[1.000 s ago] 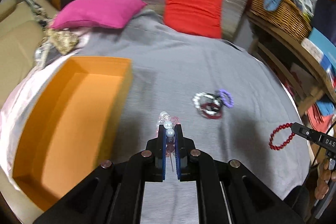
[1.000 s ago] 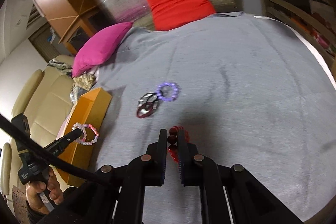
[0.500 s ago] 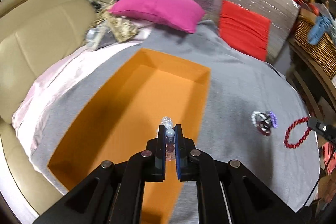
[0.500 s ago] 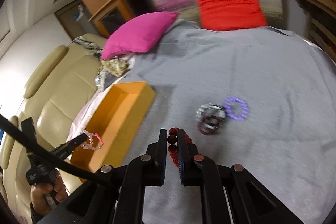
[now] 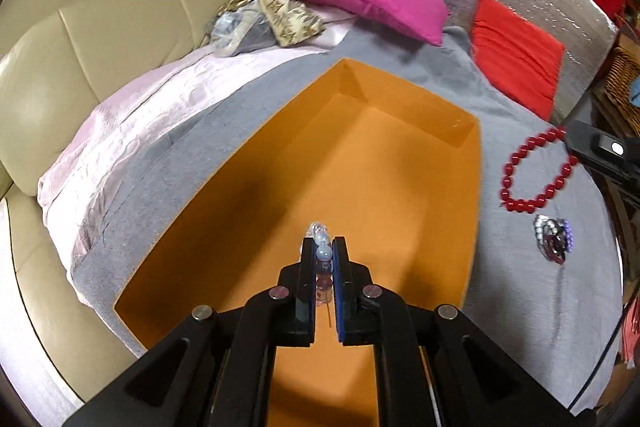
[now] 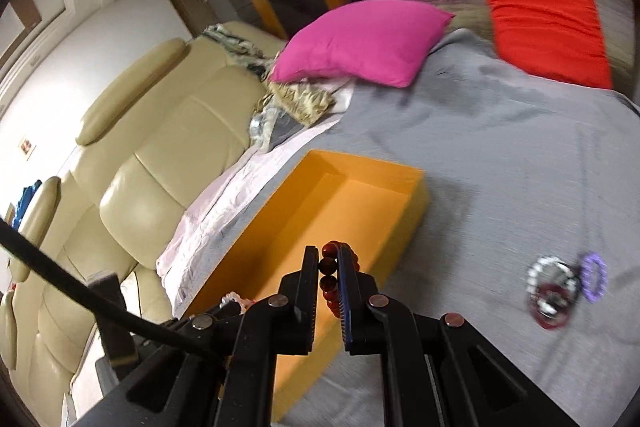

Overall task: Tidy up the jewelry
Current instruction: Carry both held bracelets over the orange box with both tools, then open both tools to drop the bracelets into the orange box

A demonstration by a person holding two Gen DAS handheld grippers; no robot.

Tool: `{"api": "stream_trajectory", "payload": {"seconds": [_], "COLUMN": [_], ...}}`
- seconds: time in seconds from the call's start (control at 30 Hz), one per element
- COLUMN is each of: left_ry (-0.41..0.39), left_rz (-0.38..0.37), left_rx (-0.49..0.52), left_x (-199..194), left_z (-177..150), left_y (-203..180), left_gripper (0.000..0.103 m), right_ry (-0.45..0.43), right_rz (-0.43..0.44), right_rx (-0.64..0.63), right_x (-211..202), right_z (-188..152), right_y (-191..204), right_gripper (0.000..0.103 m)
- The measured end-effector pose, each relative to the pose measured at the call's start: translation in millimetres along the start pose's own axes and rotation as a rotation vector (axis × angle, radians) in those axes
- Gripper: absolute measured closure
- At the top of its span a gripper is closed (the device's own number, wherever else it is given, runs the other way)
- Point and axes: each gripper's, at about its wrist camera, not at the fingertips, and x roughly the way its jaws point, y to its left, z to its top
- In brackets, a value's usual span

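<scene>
Left wrist view: left gripper (image 5: 323, 253) clamps a pale bead bracelet (image 5: 321, 247) at lower centre over the empty orange box (image 5: 478, 147), likely poised for the drop; right wrist view: right gripper (image 6: 329, 263) pinches a red bead bracelet (image 6: 329, 269) at lower centre beside the box's near wall, loose bracelets (image 6: 566, 285) waiting lower right on grey cloth (image 6: 520, 147).

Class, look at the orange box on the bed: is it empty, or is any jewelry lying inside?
Empty: the orange box shows only bare floor; the pale bracelet remains clamped in the left gripper.
</scene>
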Motion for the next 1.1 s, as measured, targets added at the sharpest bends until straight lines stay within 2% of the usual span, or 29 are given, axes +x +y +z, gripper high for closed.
{"api": "stream_trajectory", "payload": {"seconds": [0.4,0.77,1.1], "left_ry": [0.032,0.038,0.07], "left_rz": [0.047,0.064,0.089], "left_rx": [-0.036,-0.04,-0.035], "left_x": [24.3,32.1,43.9], "left_z": [2.3,3.7,1.4], "left_y": [20.7,26.4,24.7], "left_gripper": [0.095,0.095,0.095], "right_ry": [0.15,0.207,0.221], "right_rz": [-0.041,-0.077,-0.112], "right_rx": [-0.046,-0.063,-0.064], "right_x": [98.3,129.3,135.6], "right_z": [12.7,7.5,10.3], "right_y": [11.5,12.2,8.7], "right_gripper": [0.093,0.093,0.091]}}
